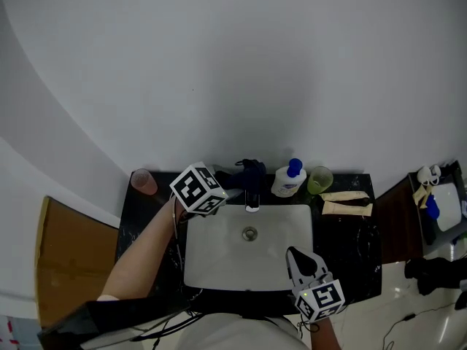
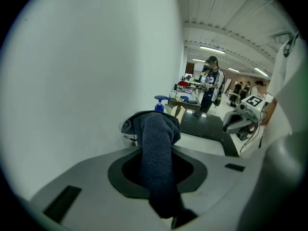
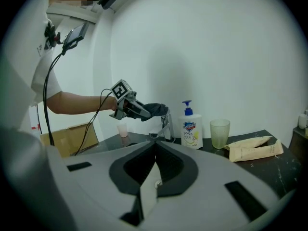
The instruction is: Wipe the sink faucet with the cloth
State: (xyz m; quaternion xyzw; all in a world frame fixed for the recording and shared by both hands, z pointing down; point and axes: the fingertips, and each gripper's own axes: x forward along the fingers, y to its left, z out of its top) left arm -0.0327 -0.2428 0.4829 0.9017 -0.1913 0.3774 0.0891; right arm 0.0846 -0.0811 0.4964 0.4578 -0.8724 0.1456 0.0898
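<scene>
- Left tool (image 3: 142,111) is clamped on the dark cloth (image 2: 156,158), just above the faucet (image 3: 166,125).
- Right tool (image 3: 154,147): jaws together, empty.
- The cloth looks soft, light and limp. It is best gripped at a bunched fold, with the free end wrapping the faucet.

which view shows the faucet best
The right gripper view: the faucet stands side-on and unblocked, with the cloth close by its top. The head view shows it only from overhead, small, at the sink's back edge. In the left gripper view the cloth held between the jaws covers it.
</scene>
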